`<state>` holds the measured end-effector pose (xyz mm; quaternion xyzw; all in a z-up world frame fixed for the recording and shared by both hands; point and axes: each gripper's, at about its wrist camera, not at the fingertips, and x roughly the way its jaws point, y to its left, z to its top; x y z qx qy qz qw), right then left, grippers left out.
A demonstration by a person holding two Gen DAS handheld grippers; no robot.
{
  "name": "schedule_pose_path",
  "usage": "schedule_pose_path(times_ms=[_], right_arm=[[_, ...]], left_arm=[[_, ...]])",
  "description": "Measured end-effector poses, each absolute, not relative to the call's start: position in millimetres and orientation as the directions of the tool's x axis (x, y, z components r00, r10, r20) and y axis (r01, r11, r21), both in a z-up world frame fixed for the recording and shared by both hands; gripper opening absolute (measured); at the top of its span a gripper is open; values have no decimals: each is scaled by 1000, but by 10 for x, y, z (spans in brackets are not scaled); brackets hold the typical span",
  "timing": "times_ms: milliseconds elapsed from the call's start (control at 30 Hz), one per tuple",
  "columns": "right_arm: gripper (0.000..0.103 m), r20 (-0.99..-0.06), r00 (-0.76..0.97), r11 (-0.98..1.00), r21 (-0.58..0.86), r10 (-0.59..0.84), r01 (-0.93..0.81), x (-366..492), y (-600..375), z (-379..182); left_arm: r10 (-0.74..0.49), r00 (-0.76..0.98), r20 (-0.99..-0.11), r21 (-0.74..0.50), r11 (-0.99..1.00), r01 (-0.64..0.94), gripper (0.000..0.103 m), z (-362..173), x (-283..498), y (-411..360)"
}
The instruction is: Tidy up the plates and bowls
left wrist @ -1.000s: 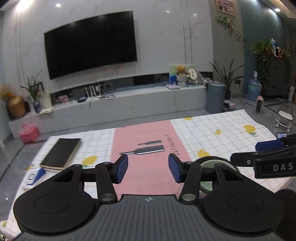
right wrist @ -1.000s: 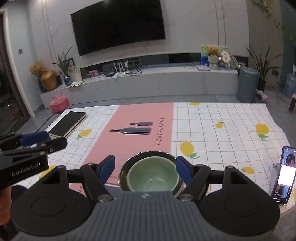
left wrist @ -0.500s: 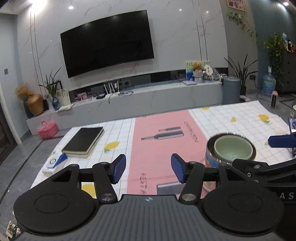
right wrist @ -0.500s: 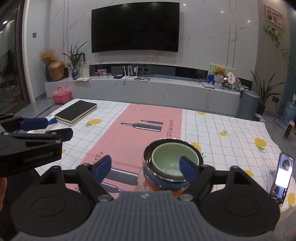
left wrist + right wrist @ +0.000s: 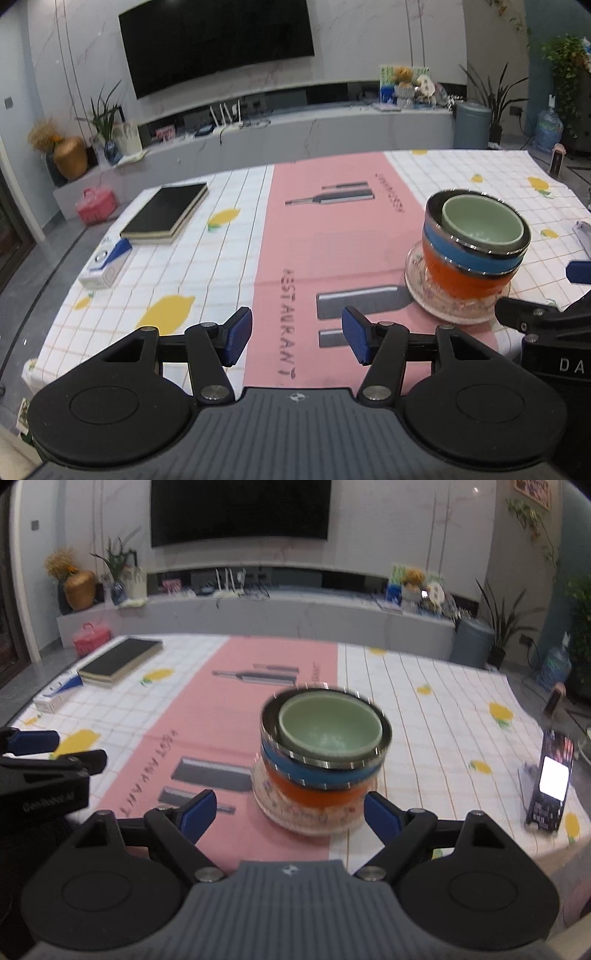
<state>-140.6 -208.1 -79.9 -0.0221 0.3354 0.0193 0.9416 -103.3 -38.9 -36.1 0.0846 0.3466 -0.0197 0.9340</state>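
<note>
A dark television hangs on the marble wall above a long grey console.

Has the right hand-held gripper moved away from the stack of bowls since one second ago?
Yes. The right hand-held gripper has backed off: the stack of bowls, earlier between its open jaws, now stands clear ahead on the tablecloth.

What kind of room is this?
Most likely a living room at home. A big dark TV hangs on the marble wall above a long low media bench, with potted plants around it.
</note>
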Motion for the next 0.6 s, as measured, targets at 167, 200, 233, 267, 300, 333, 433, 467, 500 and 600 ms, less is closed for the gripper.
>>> schedule_pose_path(times_ms=[167, 200, 233, 267, 300, 333, 433, 467, 500, 600], right_arm=[[86, -656, 755, 999, -19, 10, -30, -1399, -2116, -847], [86, -658, 753, 999, -20, 7, -26, -1397, -2123, -849], [86, -659, 752, 1000, -17, 6, -24, -1396, -2131, -852], [86, -659, 752, 1000, -14, 7, -21, -1393, -2140, -850], [86, -659, 752, 1000, -13, 7, -20, -1397, -2145, -846], [86, -658, 753, 1000, -13, 7, -20, -1400, -2147, -843], [86, -657, 754, 1000, -9, 8, -19, -1398, -2157, -839], [86, -658, 753, 1000, -8, 8, -18, -1396, -2160, -840], [86, -659, 752, 1000, -7, 8, -16, -1396, -2166, -843], [86, -660, 751, 1000, -2, 9, -13, -1395, -2183, -849]], left_arm=[[26, 742, -669, 154, 982, 105, 68, -405, -1024, -430], [24, 740, -673, 153, 982, 107, 69, -417, -1027, -435], [22, 738, -675, 152, 982, 110, 69, -428, -1015, -448], [21, 737, -676, 152, 982, 112, 69, -430, -1017, -454], [22, 737, -676, 155, 982, 112, 69, -432, -1015, -460], [23, 737, -676, 157, 981, 112, 69, -433, -1010, -462], [19, 736, -676, 151, 982, 113, 69, -428, -1010, -460], [17, 736, -677, 148, 982, 114, 69, -424, -1009, -459], [15, 735, -678, 146, 983, 115, 69, -422, -1002, -458], [16, 734, -679, 149, 982, 116, 69, -426, -996, -462]])
